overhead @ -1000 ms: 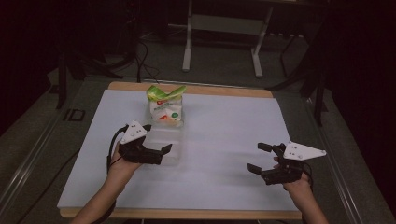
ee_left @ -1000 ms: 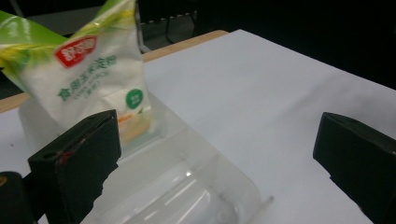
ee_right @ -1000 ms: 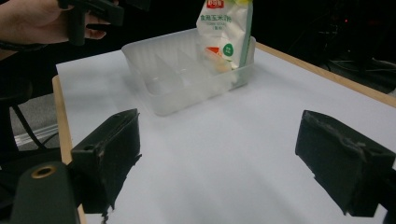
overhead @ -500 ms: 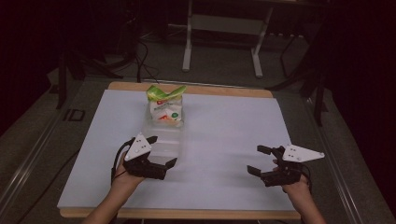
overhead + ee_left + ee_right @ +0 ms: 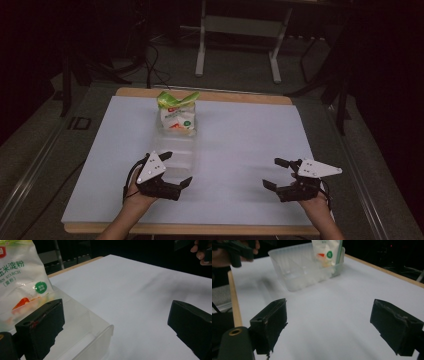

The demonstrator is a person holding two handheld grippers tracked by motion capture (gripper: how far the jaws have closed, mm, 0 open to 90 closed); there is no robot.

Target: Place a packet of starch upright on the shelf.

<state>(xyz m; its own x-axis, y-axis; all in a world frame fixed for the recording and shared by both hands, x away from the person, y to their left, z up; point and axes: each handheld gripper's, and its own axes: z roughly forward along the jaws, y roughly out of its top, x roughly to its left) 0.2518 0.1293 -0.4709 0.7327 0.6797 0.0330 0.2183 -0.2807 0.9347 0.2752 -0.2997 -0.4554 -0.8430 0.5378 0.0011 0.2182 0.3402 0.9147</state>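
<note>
Both grippers, left gripper [image 5: 170, 170] and right gripper [image 5: 277, 174], hover over the table [image 5: 240, 150], released.

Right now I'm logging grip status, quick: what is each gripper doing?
Left gripper: open, holding nothing, beside the clear container.
Right gripper: open, holding nothing, above the white tabletop.

White-topped table [image 5: 240, 150] with wood edging, a clear plastic bin [image 5: 180, 145] directly on it.
</note>
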